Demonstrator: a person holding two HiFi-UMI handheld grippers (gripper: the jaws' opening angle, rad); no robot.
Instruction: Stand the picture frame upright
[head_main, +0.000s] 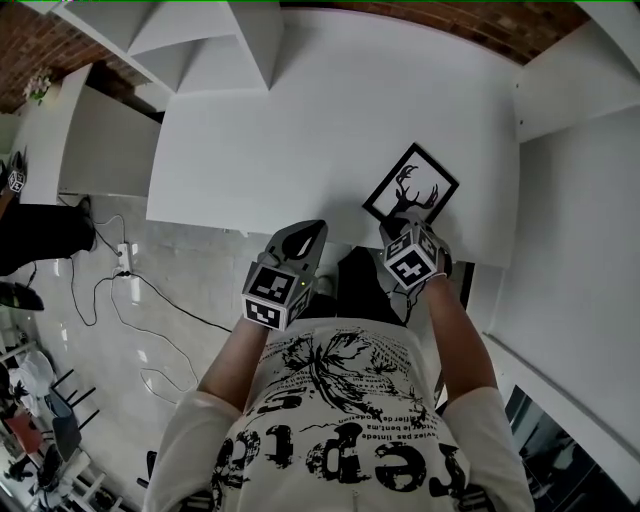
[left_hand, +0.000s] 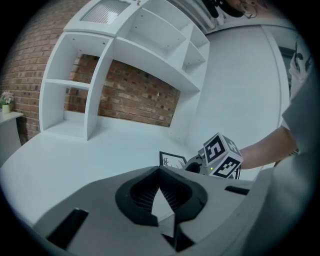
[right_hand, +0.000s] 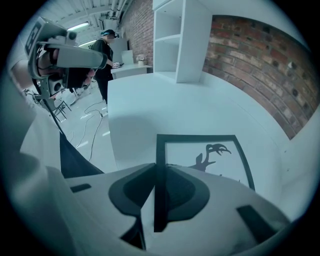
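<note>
A black picture frame (head_main: 412, 185) with a deer print faces up, low over the white table (head_main: 300, 130) near its front right edge. My right gripper (head_main: 400, 226) is shut on the frame's near edge. In the right gripper view that black edge (right_hand: 159, 165) runs straight down between the pads of the right gripper (right_hand: 159, 200). My left gripper (head_main: 311, 233) hangs at the table's front edge, left of the frame, shut with nothing in it. The left gripper view has its closed tips (left_hand: 159, 172) in front, and the frame (left_hand: 171, 160) and right gripper (left_hand: 194, 165) beyond them.
White shelf units (head_main: 200, 40) stand along the back of the table before a brick wall (left_hand: 135, 95). A white side wall (head_main: 570, 200) rises at the right. Cables (head_main: 120, 290) trail on the floor at the left, where another person (right_hand: 105, 50) stands.
</note>
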